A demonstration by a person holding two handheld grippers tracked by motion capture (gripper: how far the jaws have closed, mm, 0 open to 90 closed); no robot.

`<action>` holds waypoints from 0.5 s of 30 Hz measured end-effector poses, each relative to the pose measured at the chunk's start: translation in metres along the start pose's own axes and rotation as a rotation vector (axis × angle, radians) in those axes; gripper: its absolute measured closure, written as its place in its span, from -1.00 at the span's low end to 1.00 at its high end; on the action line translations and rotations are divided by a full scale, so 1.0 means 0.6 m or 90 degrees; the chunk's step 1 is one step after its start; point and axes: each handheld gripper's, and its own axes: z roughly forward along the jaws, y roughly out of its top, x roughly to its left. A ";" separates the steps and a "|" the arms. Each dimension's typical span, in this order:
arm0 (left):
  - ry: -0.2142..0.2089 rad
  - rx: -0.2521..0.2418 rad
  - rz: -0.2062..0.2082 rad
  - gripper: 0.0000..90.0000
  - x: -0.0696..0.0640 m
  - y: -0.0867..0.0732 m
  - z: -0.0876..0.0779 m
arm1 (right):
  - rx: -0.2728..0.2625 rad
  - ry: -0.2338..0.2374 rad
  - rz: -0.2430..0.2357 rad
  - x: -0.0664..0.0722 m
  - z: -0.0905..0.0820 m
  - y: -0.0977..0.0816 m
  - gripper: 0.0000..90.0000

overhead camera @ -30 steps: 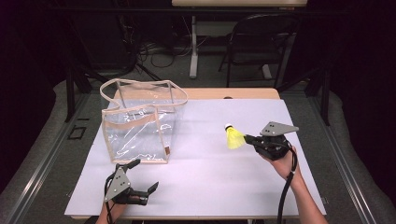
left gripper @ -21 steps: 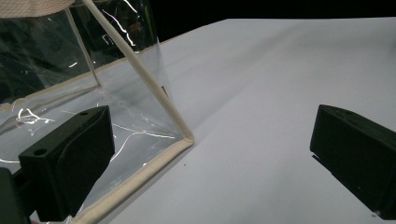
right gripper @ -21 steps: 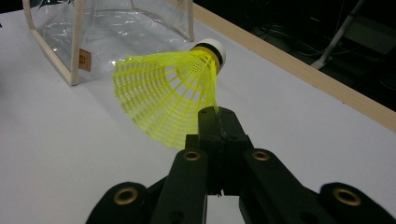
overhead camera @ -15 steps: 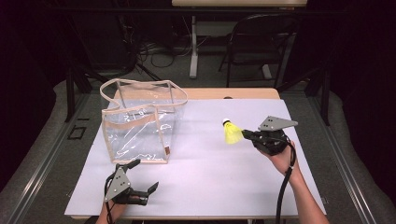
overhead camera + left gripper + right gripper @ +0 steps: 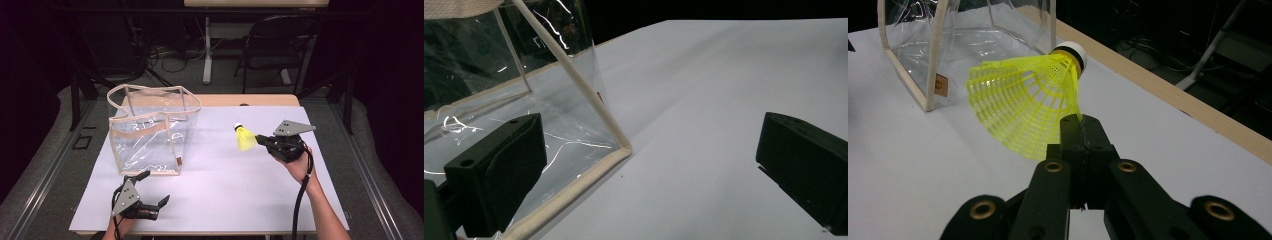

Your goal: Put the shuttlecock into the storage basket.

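Right hand-held gripper (image 5: pixel 261 140) slightly farther forward, pinching shuttlecock (image 5: pixel 245 138); left hand-held gripper (image 5: pixel 152 190) spread, bag (image 5: pixel 150 135) just ahead.

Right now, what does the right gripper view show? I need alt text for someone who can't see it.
A black gripper pinches the edge of a yellow mesh shuttlecock, white cork tip pointing away. Behind it, a clear plastic bag with cream trim stands on a white table.
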 end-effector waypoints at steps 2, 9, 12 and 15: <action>0.000 0.000 0.001 -1.00 0.000 0.000 0.000 | -0.001 0.000 0.000 0.000 0.002 0.001 1.00; 0.000 -0.001 0.000 -1.00 0.000 0.000 0.000 | -0.009 0.004 -0.002 0.000 0.008 0.011 1.00; 0.000 -0.001 -0.001 -1.00 0.000 0.000 0.000 | -0.010 0.006 -0.004 0.000 0.010 0.016 1.00; -0.001 -0.001 0.001 -1.00 0.000 0.000 0.000 | -0.011 0.007 -0.007 0.001 0.012 0.021 1.00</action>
